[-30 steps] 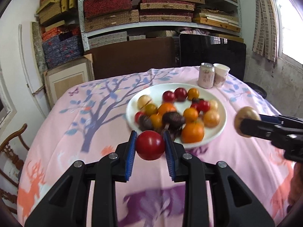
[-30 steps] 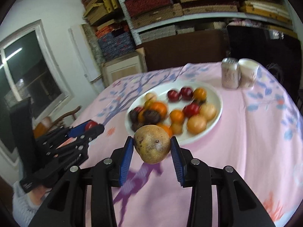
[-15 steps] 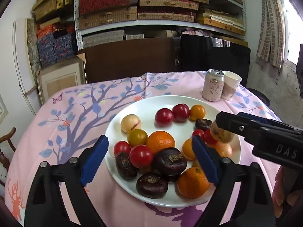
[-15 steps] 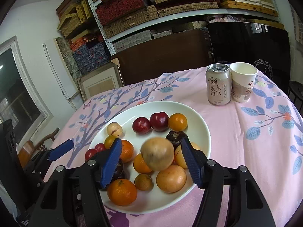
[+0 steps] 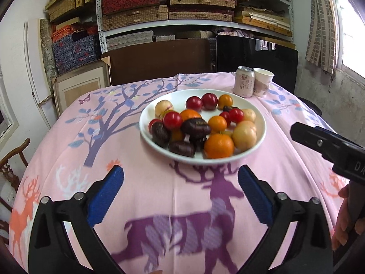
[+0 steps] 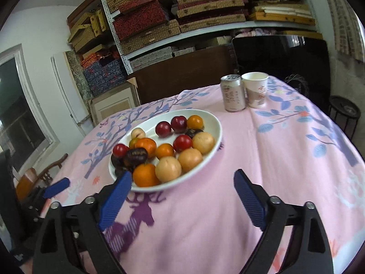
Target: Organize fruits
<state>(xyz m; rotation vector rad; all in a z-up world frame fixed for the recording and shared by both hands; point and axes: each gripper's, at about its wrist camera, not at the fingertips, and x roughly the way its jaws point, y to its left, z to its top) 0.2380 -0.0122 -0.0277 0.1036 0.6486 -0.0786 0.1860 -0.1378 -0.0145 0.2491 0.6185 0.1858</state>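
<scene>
Both grippers, left gripper [image 5: 180,178] and right gripper [image 6: 182,182], have just been opening, nothing between jaws. Fruits [image 5: 202,125] piled on the plate [image 5: 146,134]. Probably done; back off clear, don't nudge the rim.

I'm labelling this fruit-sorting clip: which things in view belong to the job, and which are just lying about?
Job:
- white plate
- fruits piled on it
- left gripper, open, empty
- right gripper, open, empty

Lying about:
- drink can
- paper cup
- boxes on shelves
</scene>
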